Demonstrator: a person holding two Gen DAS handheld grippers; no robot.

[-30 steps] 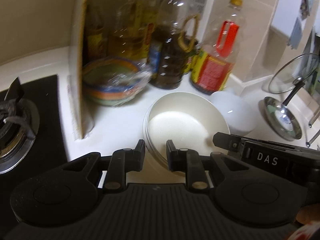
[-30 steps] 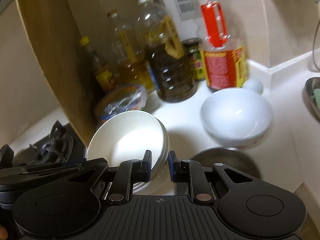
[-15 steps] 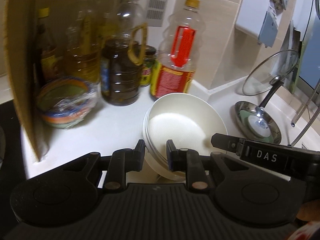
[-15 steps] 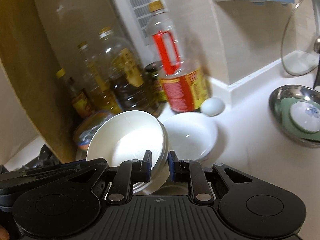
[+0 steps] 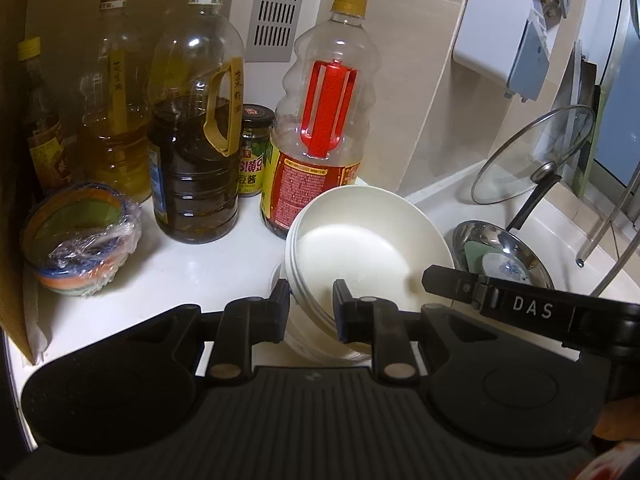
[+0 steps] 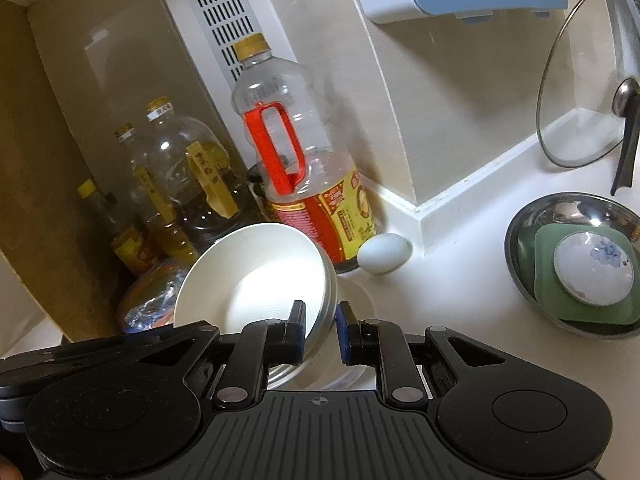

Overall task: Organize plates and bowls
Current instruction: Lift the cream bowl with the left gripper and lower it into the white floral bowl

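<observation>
Both grippers hold one stack of white bowls (image 5: 360,240), tilted, above the white counter. My left gripper (image 5: 310,300) is shut on its near-left rim. My right gripper (image 6: 320,320) is shut on its near-right rim; the stack also shows in the right wrist view (image 6: 256,276). Under the stack a white bowl (image 6: 352,300) on the counter shows only partly. A steel bowl (image 6: 572,264) at the right holds a green dish (image 6: 540,284) and a small flowered bowl (image 6: 592,272).
Oil and sauce bottles (image 5: 192,140) stand against the back wall, a red-handled one (image 5: 324,120) just behind the stack. A film-wrapped striped bowl (image 5: 80,240) sits at left by a wooden board (image 6: 44,200). An egg (image 6: 384,254) lies near the wall. A glass lid (image 5: 532,156) leans at right.
Both grippers carried the bowl stack to the right, away from the stove and over the white bowl on the counter. The steel bowl and glass lid came closer into view.
</observation>
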